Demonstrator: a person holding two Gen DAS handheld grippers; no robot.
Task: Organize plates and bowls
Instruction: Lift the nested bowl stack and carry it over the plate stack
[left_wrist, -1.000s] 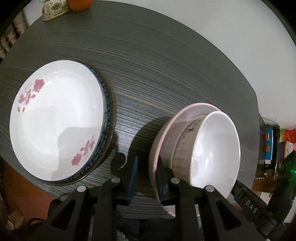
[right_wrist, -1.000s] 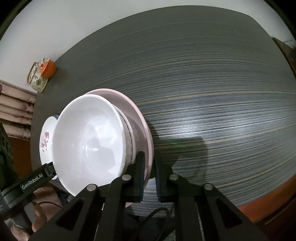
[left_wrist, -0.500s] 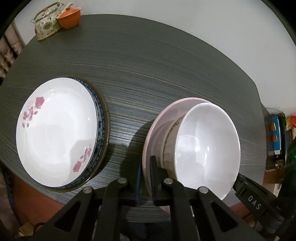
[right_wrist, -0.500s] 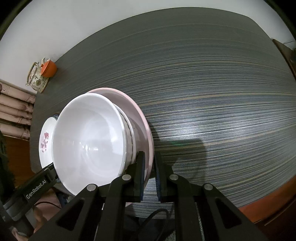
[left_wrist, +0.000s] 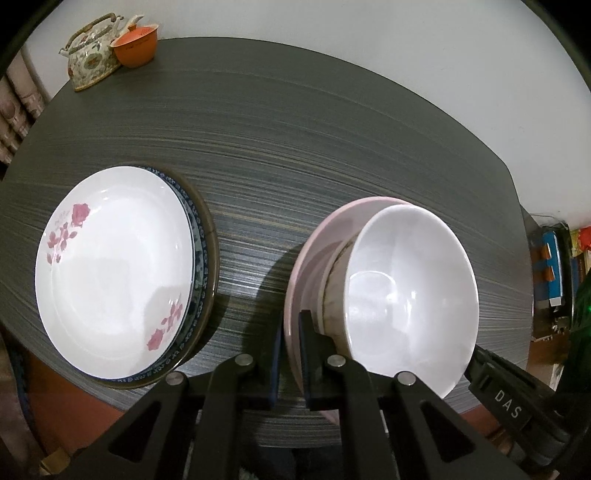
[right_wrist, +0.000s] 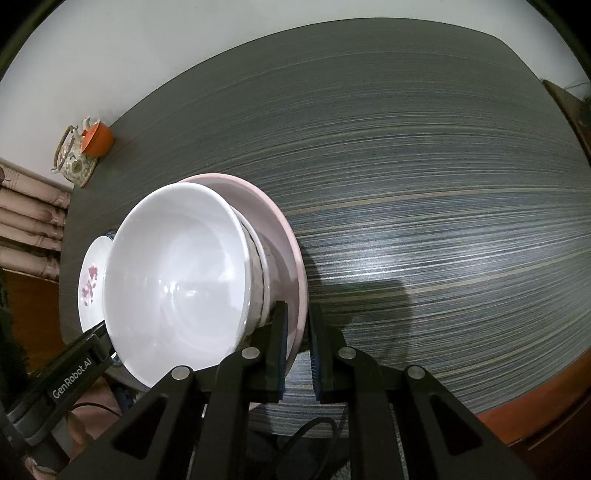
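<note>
Far corner of the bench (left_wrist: 295, 147) has a teapot (left_wrist: 92, 55) and an orange cup (left_wrist: 136, 44), well clear. A flowered plate stack (left_wrist: 114, 269) sits left of my load. Both my grippers, left (left_wrist: 291, 354) and right (right_wrist: 296, 347), have fingers clamped on opposite rims of the pink plate (left_wrist: 314, 258) carrying stacked white bowls (left_wrist: 410, 295). The lower bowl's mostly hidden, and I can't tell whether the plate touches the bench.

Open tabletop (right_wrist: 424, 184) right of pink plate (right_wrist: 284, 240); plate stack (left_wrist: 110, 266) near left; teapot (left_wrist: 92, 55) far corner.
</note>
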